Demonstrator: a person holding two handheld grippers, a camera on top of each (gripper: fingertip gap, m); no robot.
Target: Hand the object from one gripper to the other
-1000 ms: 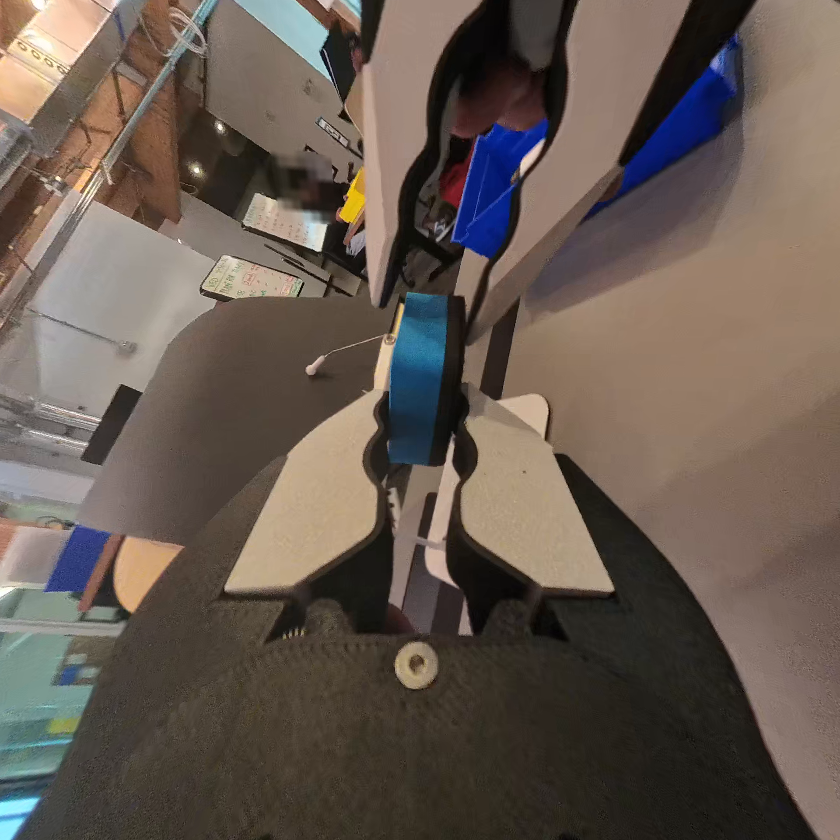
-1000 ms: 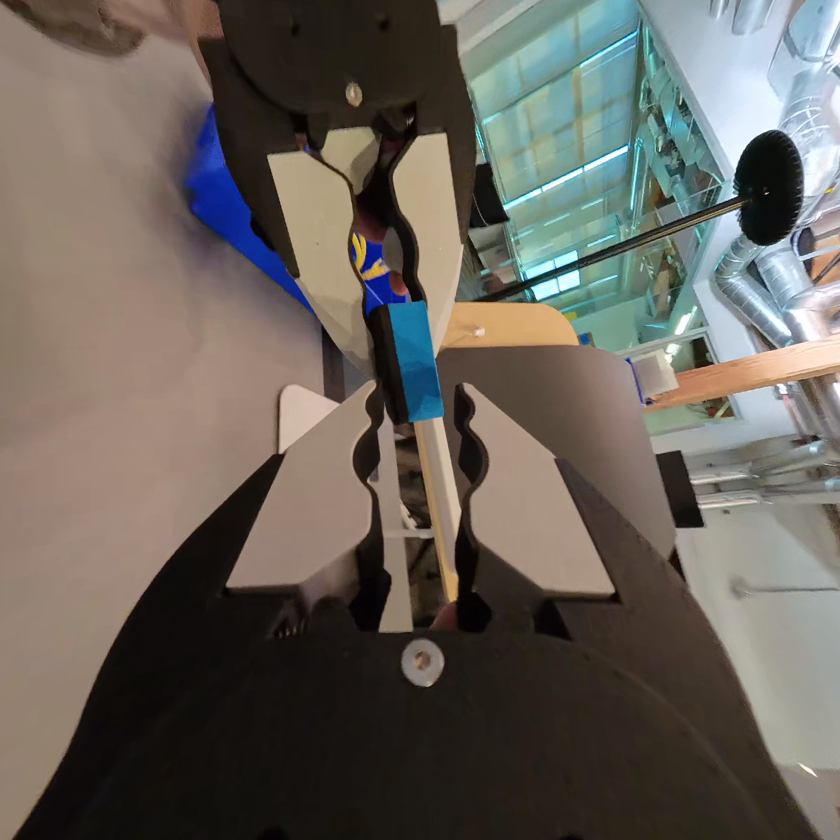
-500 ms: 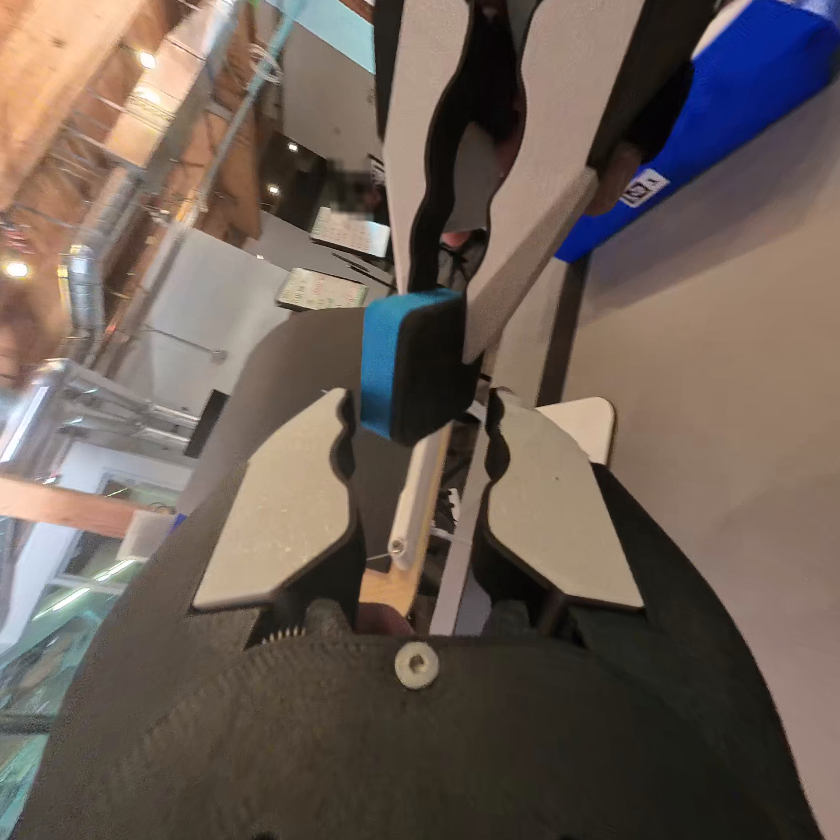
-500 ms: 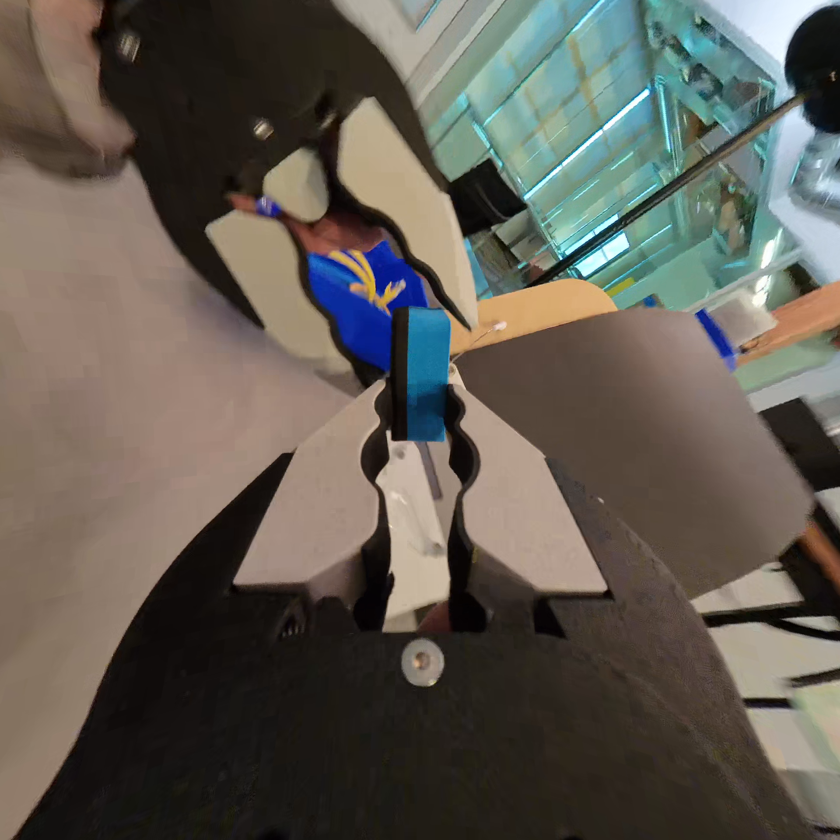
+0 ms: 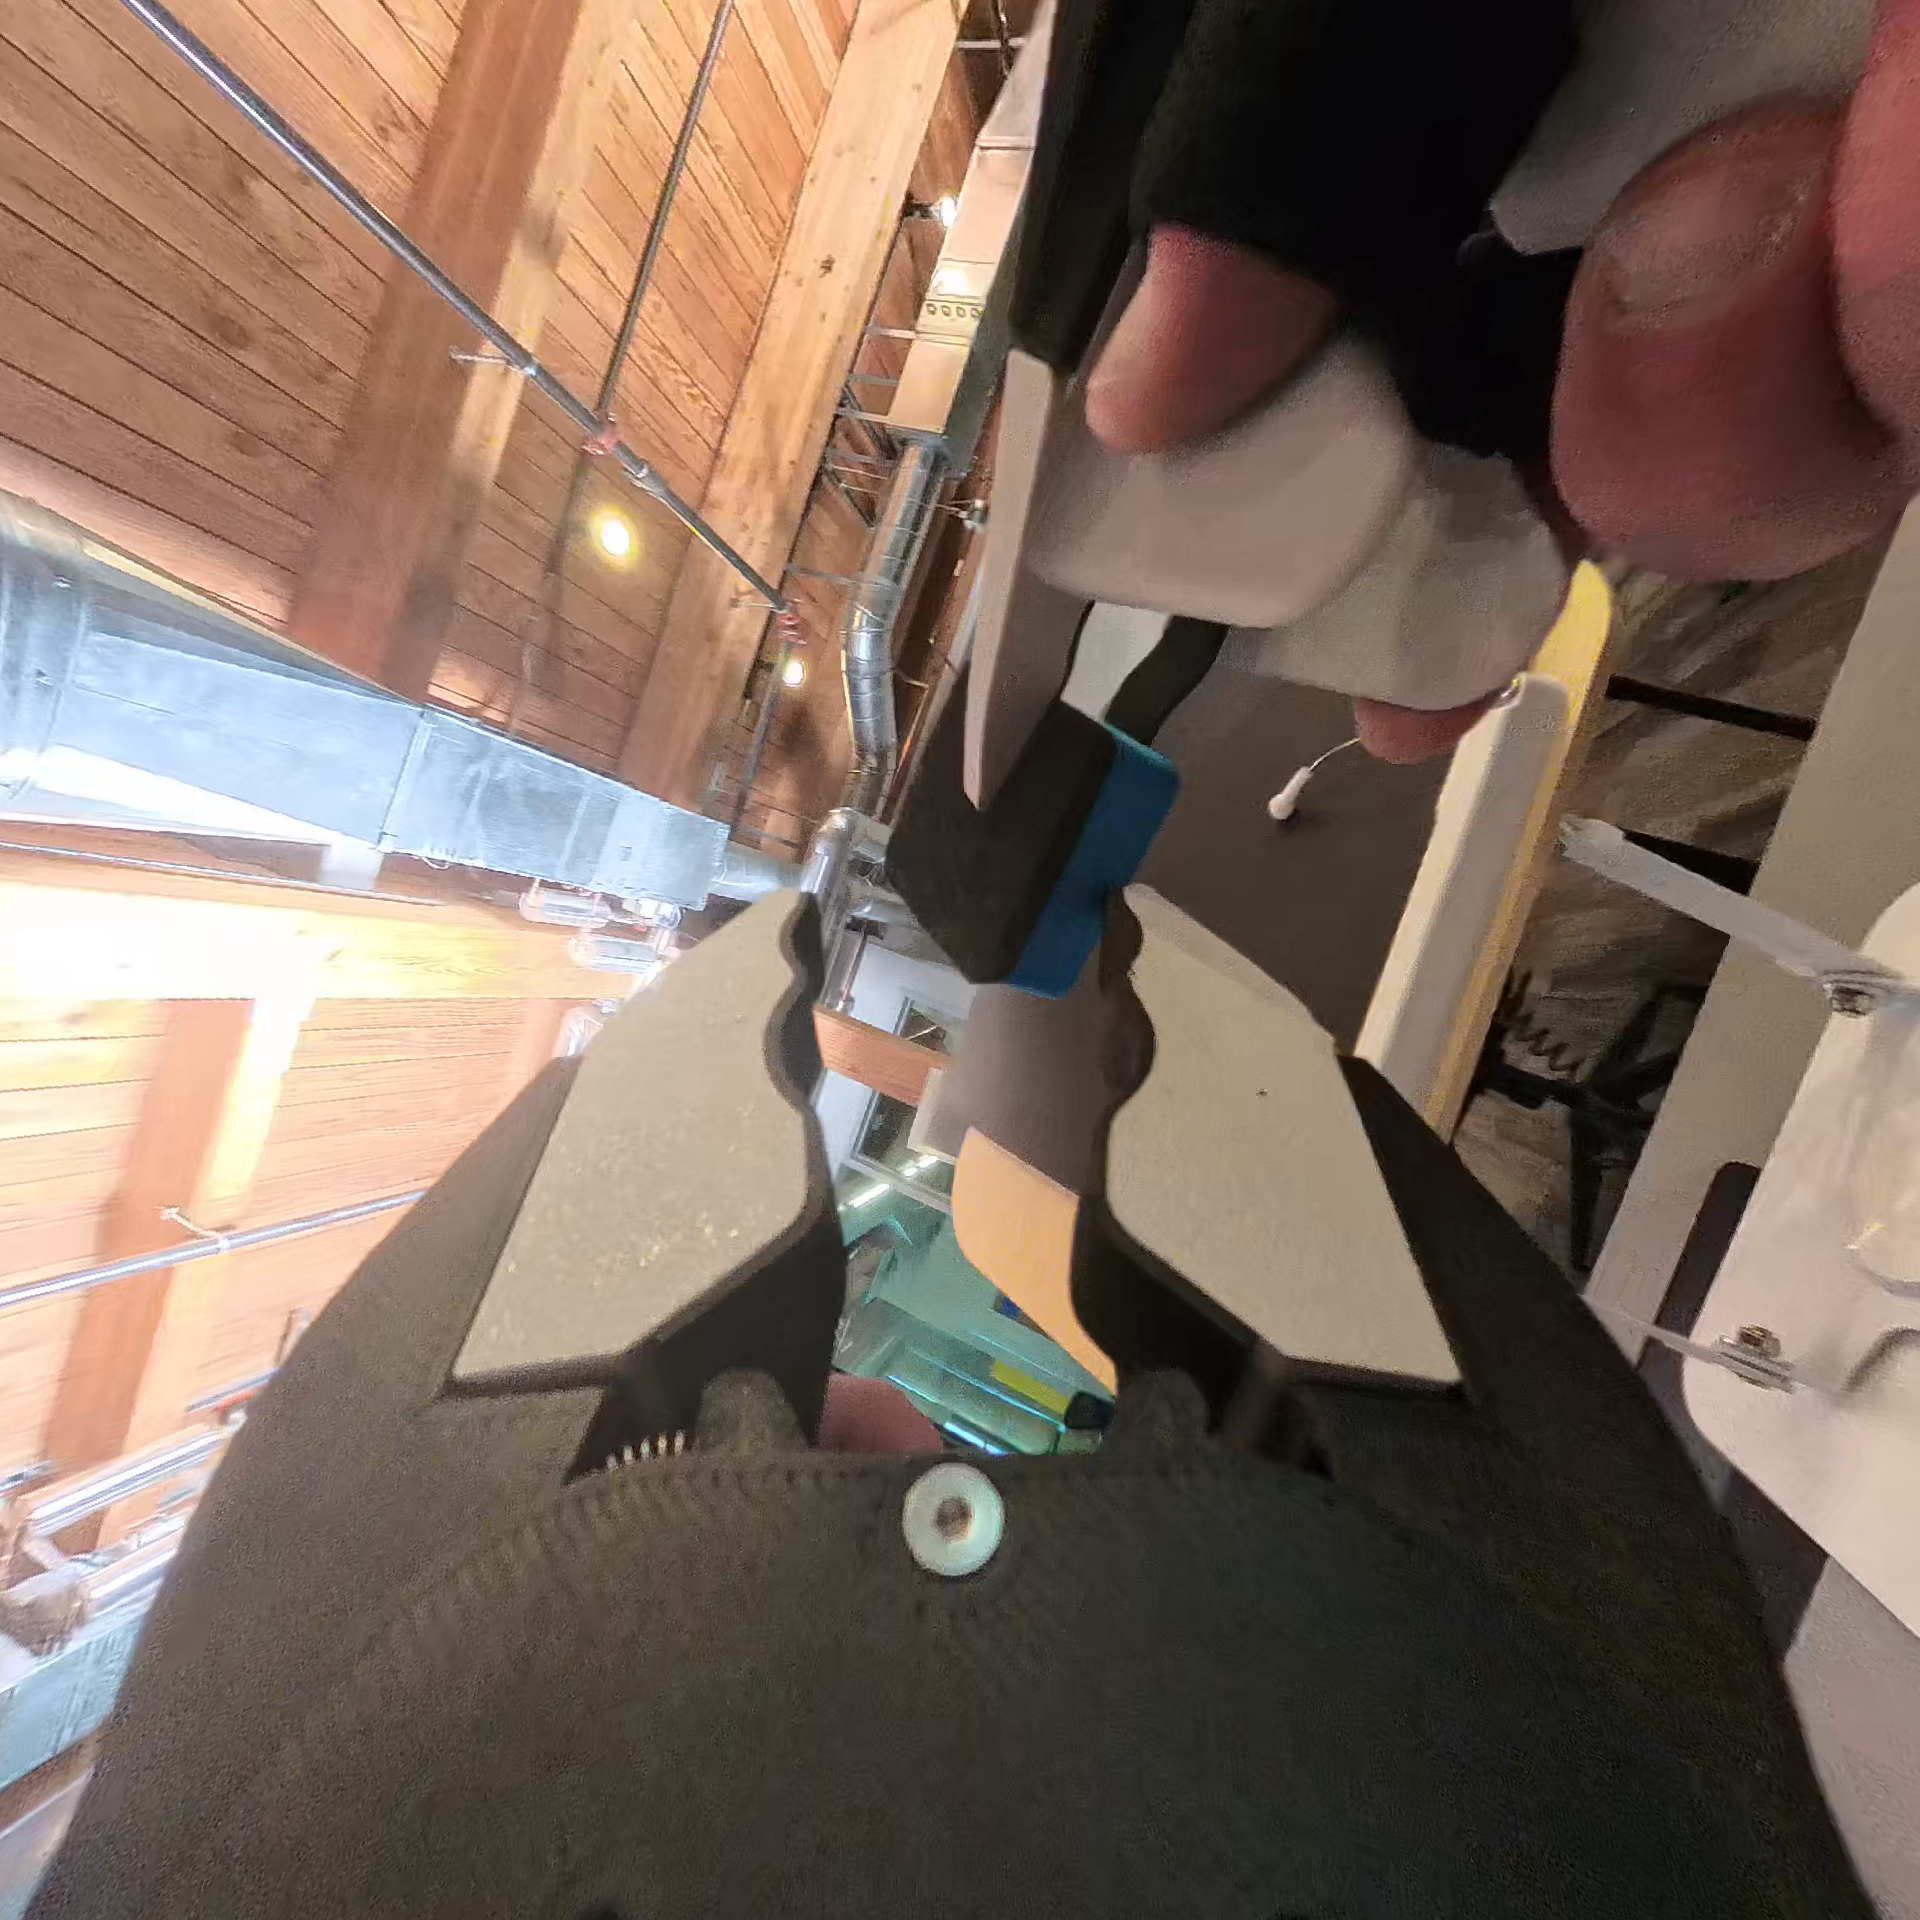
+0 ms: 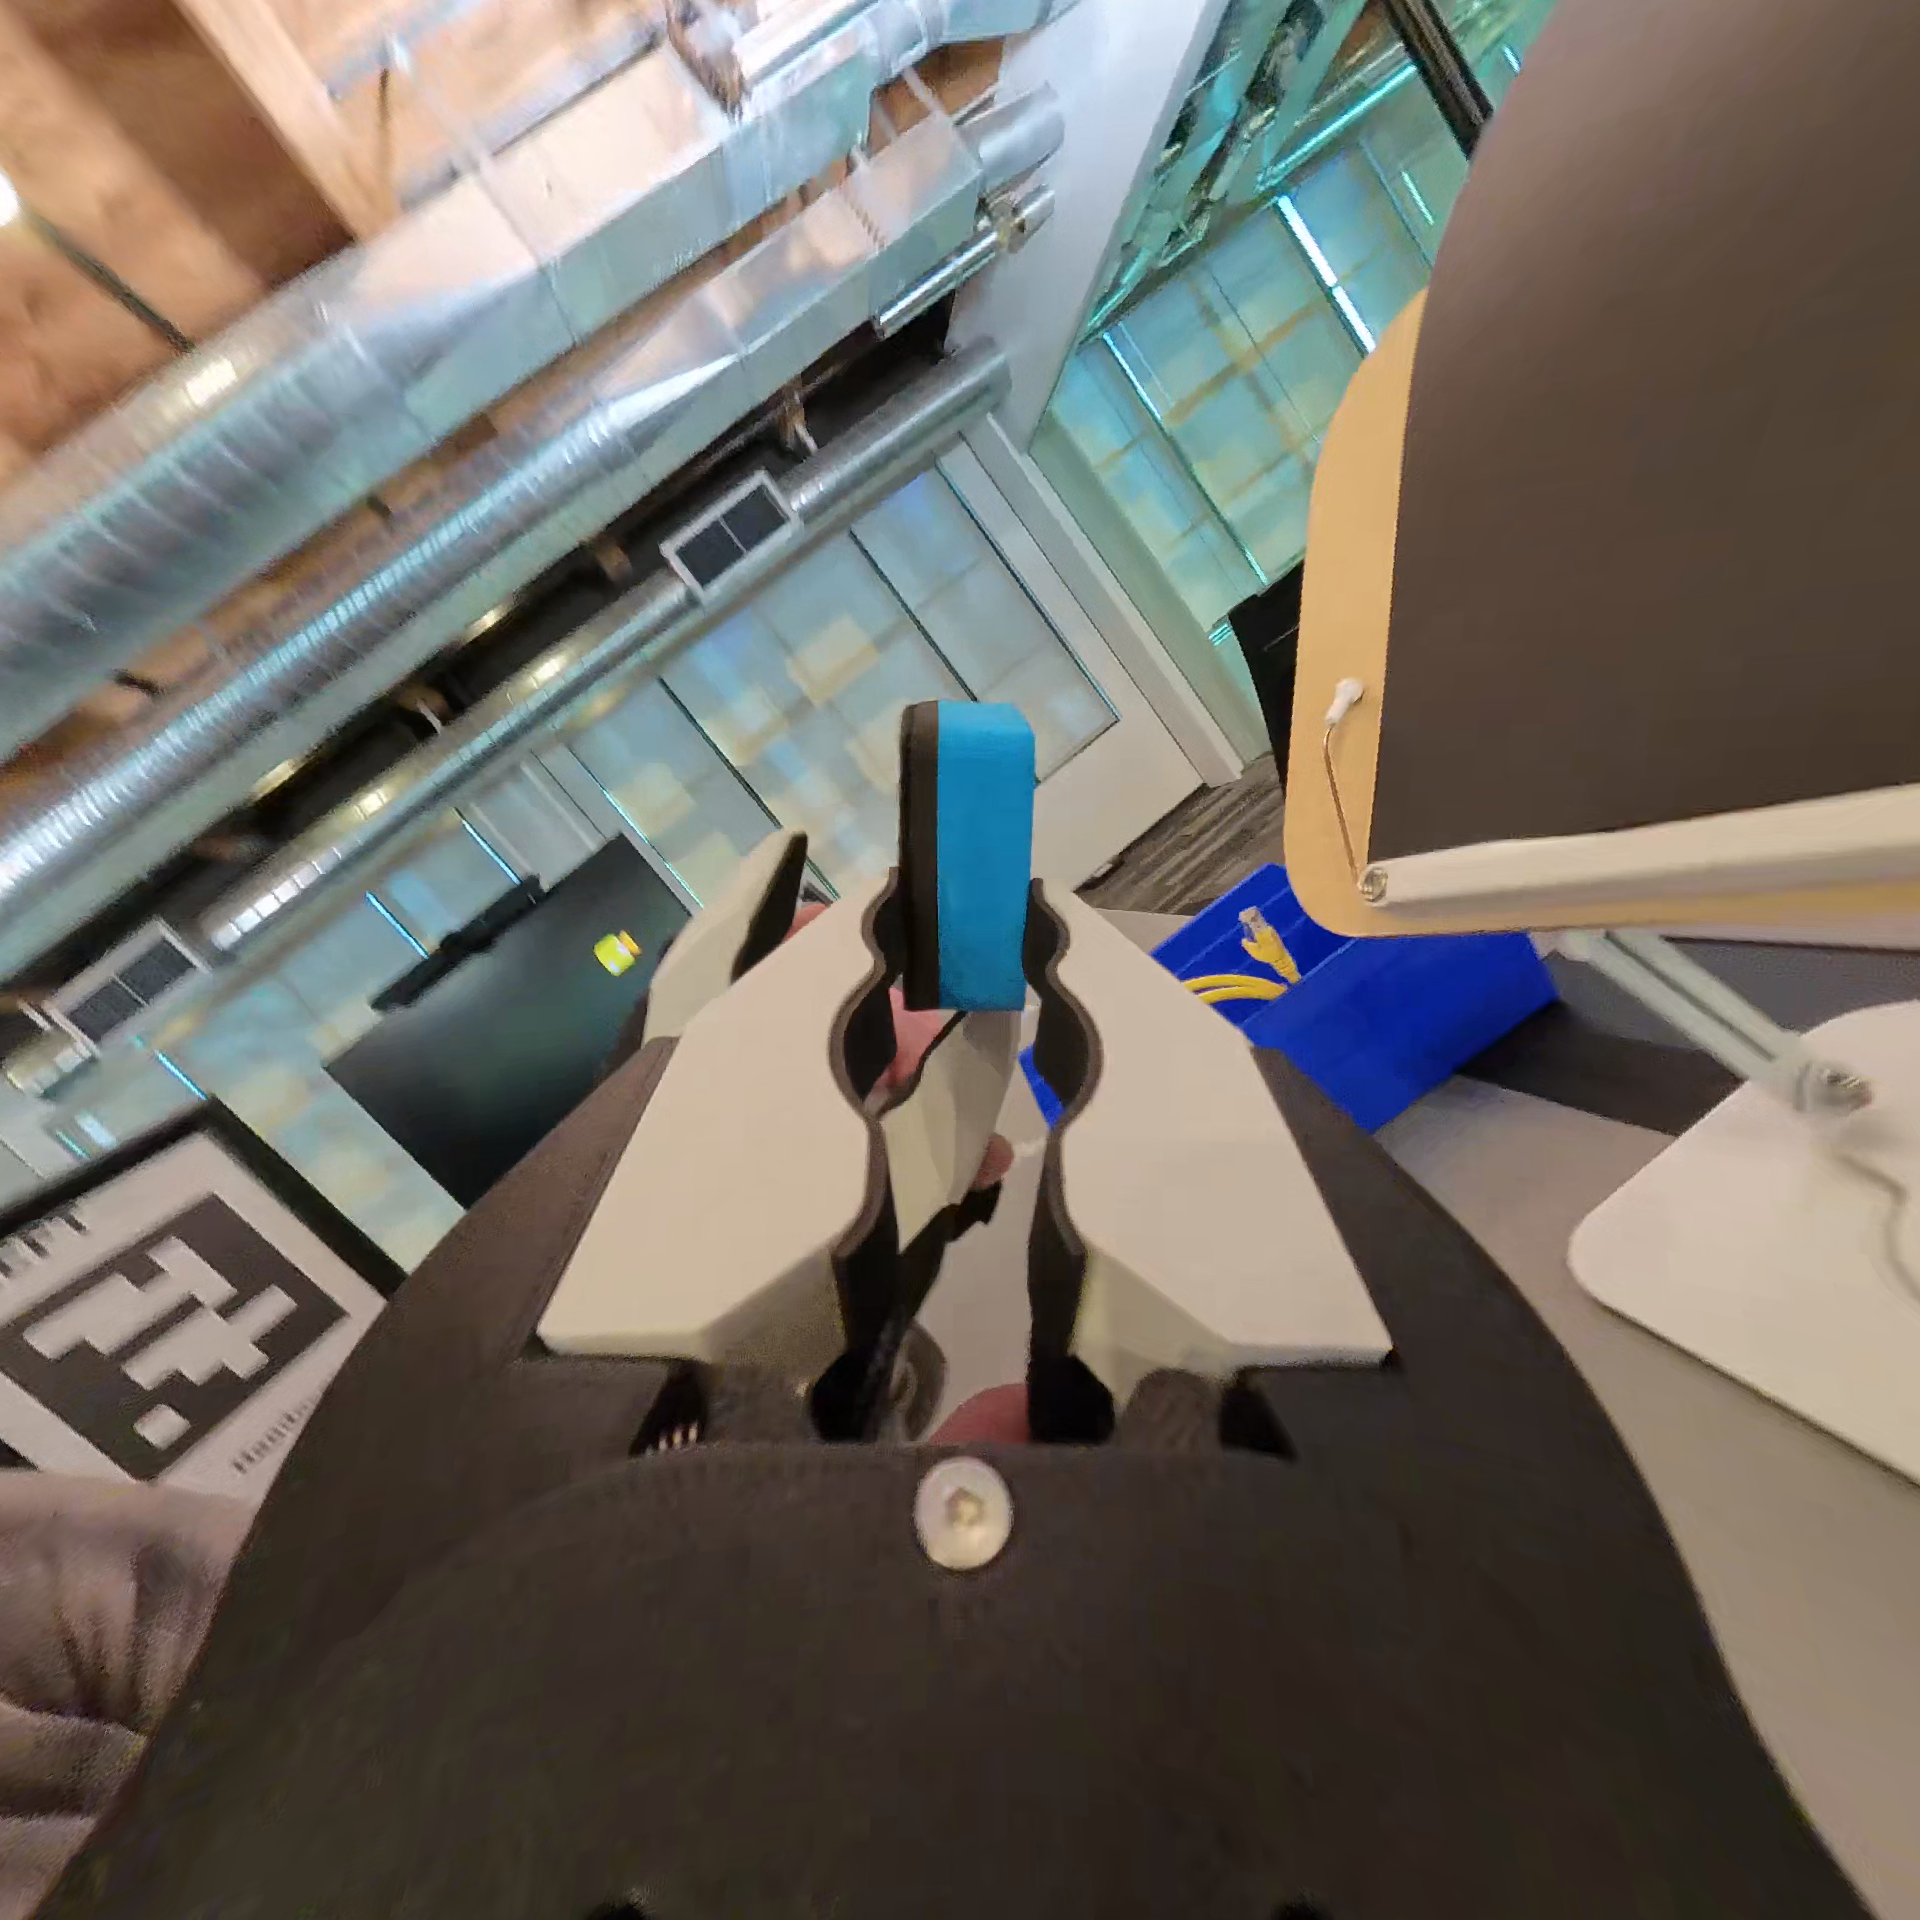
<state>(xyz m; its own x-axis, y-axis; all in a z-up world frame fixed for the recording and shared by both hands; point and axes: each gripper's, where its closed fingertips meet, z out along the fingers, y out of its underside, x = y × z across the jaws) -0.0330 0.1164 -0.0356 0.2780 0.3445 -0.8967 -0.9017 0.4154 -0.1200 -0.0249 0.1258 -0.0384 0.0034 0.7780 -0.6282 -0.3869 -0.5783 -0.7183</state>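
Nearest to you, your right gripper (image 6: 961, 914) has its pale grey fingers pinching the lower end of the small block of blue foam backed with black (image 6: 971, 852), so most of the block stands clear above the tips. That low grip looks deliberate: it leaves the block easy to see and keeps the load close to the tips.

Your left gripper (image 5: 961, 935) has its fingers spread wide with nothing between them. In the left wrist view the foam block (image 5: 1023, 852) sits just beyond those open tips, held by the other gripper's pale fingers (image 5: 1003, 644), with your hand (image 5: 1704, 343) wrapped round that tool's handle. Judging by this, the hand-over itself is done and only the separation is left; draw the empty gripper straight back so a fingertip does not clip the block.

Farther off in the right wrist view, a blue plastic bin (image 6: 1371, 997) holding yellow cable sits on the grey table (image 6: 1766, 1621), well apart from the grippers. A white lamp base (image 6: 1766, 1236) stands to the right, its arm carrying a dark shade (image 6: 1704, 416) overhead. A black-and-white marker board (image 6: 156, 1330) lies at lower left. Beyond are windows and silver ducting.
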